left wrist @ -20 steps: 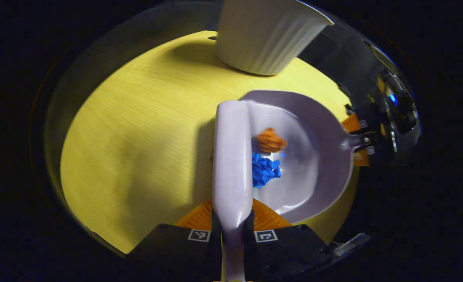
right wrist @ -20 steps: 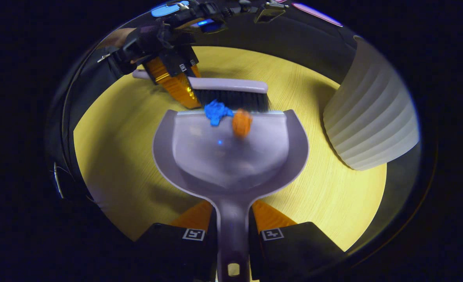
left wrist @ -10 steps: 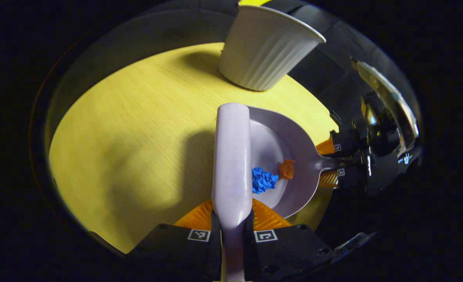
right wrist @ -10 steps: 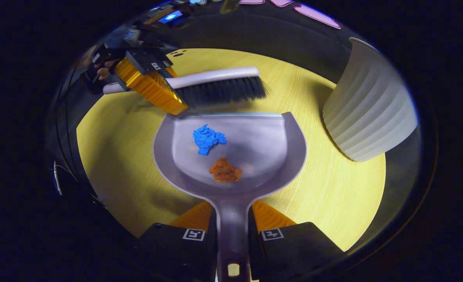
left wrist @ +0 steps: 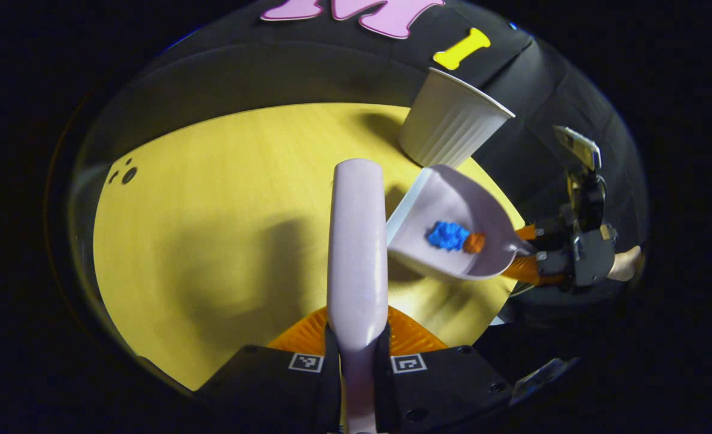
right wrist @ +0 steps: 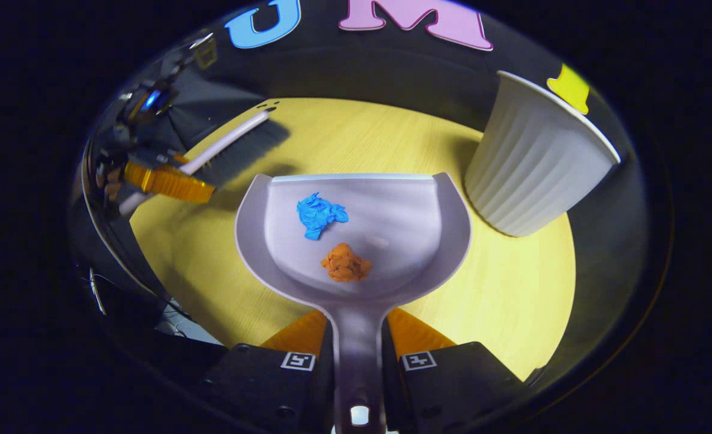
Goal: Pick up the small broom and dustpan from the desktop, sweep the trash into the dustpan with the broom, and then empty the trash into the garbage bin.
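My left gripper (left wrist: 356, 337) is shut on the pale lilac broom (left wrist: 357, 241), whose back points away over the yellow desktop (left wrist: 211, 241). My right gripper (right wrist: 359, 337) is shut on the handle of the lilac dustpan (right wrist: 404, 223), held lifted above the desktop. A blue crumpled scrap (right wrist: 321, 213) and an orange one (right wrist: 346, 263) lie inside the pan. In the left gripper view the dustpan (left wrist: 470, 205) hangs tilted at the right with both scraps in it, held by the right gripper (left wrist: 533, 253). In the right gripper view the broom (right wrist: 235, 144) and left gripper (right wrist: 169, 181) are at the upper left.
A white ribbed garbage bin (right wrist: 530, 169) stands on the desktop to the right of the dustpan; in the left gripper view the bin (left wrist: 449, 129) is at the far right edge. A hand (left wrist: 624, 265) holds the right gripper. Small holes (left wrist: 128, 175) mark the desktop's far left.
The broom pulled back and away from the dustpan after pushing both scraps in. The dustpan rose off the desktop with the scraps inside; both grippers lifted higher.
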